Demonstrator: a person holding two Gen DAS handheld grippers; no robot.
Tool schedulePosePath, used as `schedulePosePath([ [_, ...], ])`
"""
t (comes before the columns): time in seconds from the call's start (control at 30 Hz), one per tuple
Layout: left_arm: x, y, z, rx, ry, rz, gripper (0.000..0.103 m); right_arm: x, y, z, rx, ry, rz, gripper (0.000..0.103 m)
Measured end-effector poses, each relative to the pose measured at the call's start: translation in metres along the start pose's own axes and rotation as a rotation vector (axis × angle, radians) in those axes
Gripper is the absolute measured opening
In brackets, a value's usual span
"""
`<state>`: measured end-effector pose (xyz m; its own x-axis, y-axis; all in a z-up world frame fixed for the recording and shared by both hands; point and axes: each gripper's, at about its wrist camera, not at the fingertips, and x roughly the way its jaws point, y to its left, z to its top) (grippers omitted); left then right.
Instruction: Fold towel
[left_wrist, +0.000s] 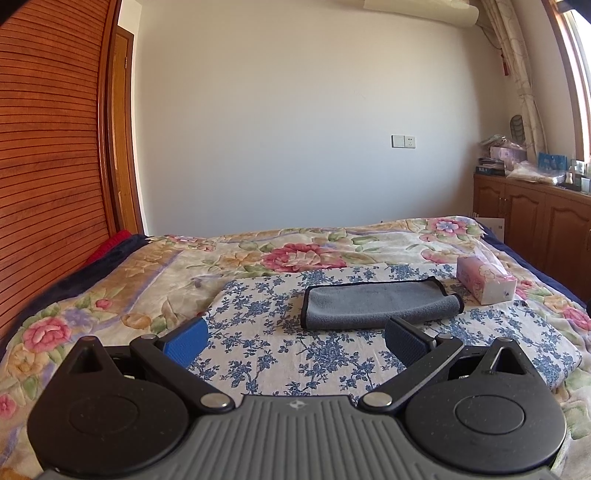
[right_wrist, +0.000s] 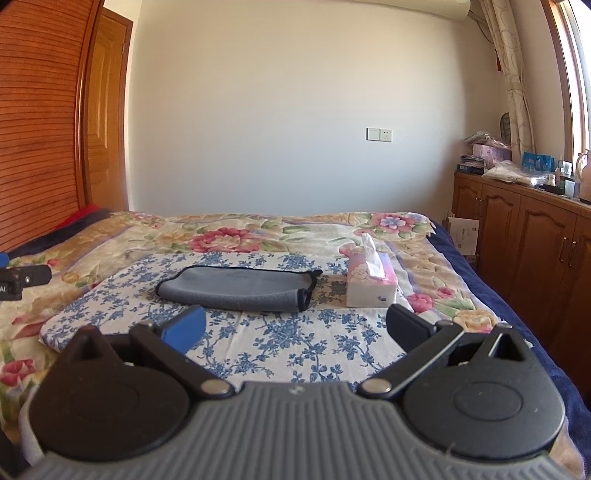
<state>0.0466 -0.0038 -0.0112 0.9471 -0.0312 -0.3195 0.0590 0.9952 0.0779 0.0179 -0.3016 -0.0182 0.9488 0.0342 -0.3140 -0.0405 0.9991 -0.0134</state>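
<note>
Hovering with both tongs — left gripper, right gripper — spread wide and empty; grey towel lies folded once, so I'd next pinch its right-hand corners.

Plain cream wall at back, white switch-and-socket plate right of centre. Slatted wooden wardrobe door at left, panelled wooden door beside it. Bed under floral quilt. Low wooden cabinets along right wall, top cluttered with boxes and bottles. Patterned curtain beside bright window; daylight on wall.
</note>
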Motion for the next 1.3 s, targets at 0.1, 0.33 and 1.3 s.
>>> schedulePosePath([
  [0.1, -0.0002, -0.0001, 0.0000, 0.001, -0.001, 0.000, 0.103, -0.0001, -0.0003, 0.0000, 0.002, 0.000, -0.001, 0.103],
  [0.33, -0.0018, -0.0010, -0.0002, 0.012, -0.010, -0.005, 0.103, 0.0000, -0.0019, -0.0002, 0.007, -0.001, -0.004, 0.103],
  [1.3, -0.0054, -0.0030, -0.0014, 0.033, -0.022, -0.006, 0.103, -0.0010, -0.0042, 0.0018, 0.014, -0.010, -0.013, 0.103],
])
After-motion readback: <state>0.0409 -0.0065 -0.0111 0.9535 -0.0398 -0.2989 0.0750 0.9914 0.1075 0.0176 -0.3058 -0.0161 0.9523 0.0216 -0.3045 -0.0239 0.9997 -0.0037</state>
